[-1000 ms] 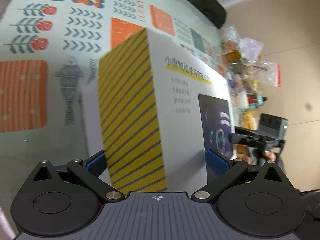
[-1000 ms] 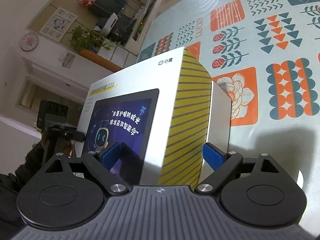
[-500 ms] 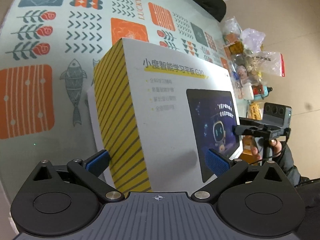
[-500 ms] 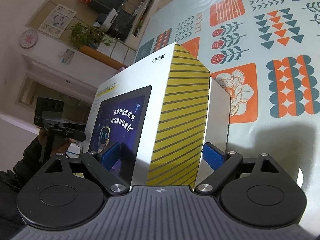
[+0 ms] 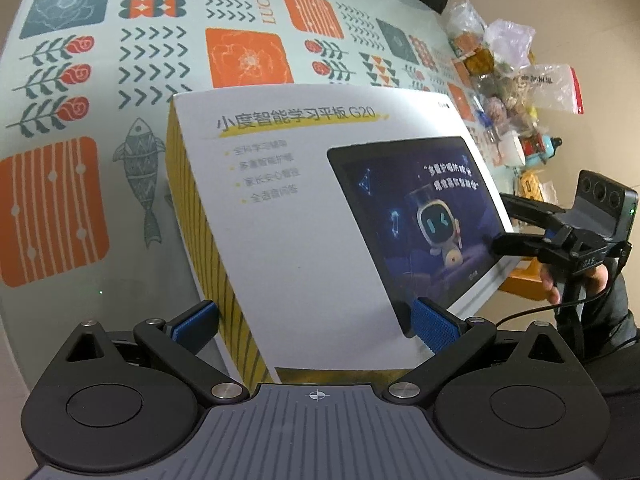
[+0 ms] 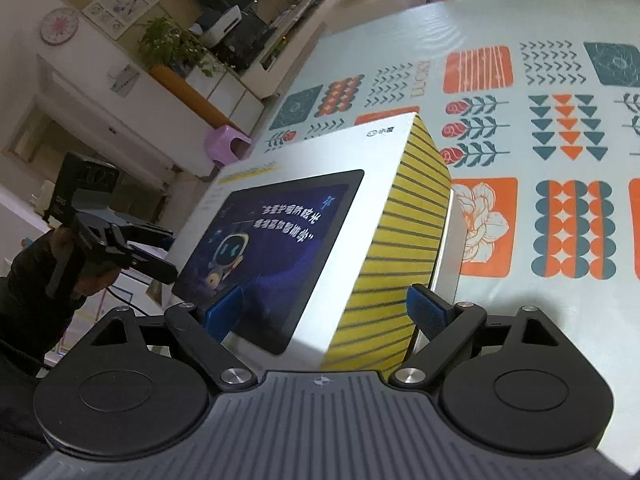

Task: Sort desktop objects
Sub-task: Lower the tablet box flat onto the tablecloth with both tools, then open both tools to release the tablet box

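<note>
Box (image 5: 304, 216), white with yellow-striped ends, sits tilted between both pairs of blue pads, left gripper (image 5: 316, 316) and right gripper (image 6: 324, 308) each clamping an end, above the patterned tablecloth (image 5: 120, 80), bagged clutter (image 5: 512, 72) far right.

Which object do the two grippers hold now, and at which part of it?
Both hold the white cardboard tablet box with yellow striped sides. The left gripper clamps one short end and the right gripper clamps the opposite end, fingers across its thickness.

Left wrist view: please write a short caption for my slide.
Both tongs clamp opposite ends of the tablet box above the patterned tablecloth.
</note>
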The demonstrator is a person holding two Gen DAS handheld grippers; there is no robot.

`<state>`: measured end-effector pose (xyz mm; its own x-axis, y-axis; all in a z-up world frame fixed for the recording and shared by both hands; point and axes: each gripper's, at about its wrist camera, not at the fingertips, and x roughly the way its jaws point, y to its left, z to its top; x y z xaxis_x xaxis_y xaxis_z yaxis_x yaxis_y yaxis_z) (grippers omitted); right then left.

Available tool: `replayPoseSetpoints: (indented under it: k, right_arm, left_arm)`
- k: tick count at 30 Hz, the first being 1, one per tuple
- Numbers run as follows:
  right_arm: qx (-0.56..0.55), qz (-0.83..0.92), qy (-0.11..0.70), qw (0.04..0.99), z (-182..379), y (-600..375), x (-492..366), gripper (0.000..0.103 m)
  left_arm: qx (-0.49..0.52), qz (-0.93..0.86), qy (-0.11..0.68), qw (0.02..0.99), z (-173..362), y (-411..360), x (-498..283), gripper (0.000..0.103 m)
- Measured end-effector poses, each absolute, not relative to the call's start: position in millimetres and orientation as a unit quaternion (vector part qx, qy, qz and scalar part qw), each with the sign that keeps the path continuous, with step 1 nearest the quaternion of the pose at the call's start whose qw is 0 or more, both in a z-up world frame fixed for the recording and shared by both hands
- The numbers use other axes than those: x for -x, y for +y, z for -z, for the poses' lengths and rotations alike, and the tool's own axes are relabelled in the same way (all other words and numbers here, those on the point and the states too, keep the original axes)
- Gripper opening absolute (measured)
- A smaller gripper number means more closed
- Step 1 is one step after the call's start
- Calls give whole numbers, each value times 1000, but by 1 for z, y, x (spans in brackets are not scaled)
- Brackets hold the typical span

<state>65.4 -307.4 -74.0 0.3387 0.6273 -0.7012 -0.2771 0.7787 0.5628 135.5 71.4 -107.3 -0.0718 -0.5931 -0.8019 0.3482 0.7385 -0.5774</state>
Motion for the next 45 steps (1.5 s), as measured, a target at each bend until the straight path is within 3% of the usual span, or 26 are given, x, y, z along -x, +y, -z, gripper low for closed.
replayPoseSetpoints:
  k: [17,27,31,38,45]
  right_arm:
    - [-210,-228,498,810,99,-321,-58,103]
    - [-25,-81,457,885,84,-282,-52,103]
    - [-31,-72,469,880,94,-273,-55,103]
    - [-6,-54,492,869,98,-276,-60,103]
    - [-32,-59,505,860,107,-284,-60,103]
  left_arm:
    - [95,335,648,678,114,62,-128,103]
    - [25,189,512,837,40,13,-86,103]
    - [-27,150,498,853,59,-27,-68,103]
    - [53,145,544,825,96,-27,-74,103]
    - [17,122,542,831,101,-40,-70,103]
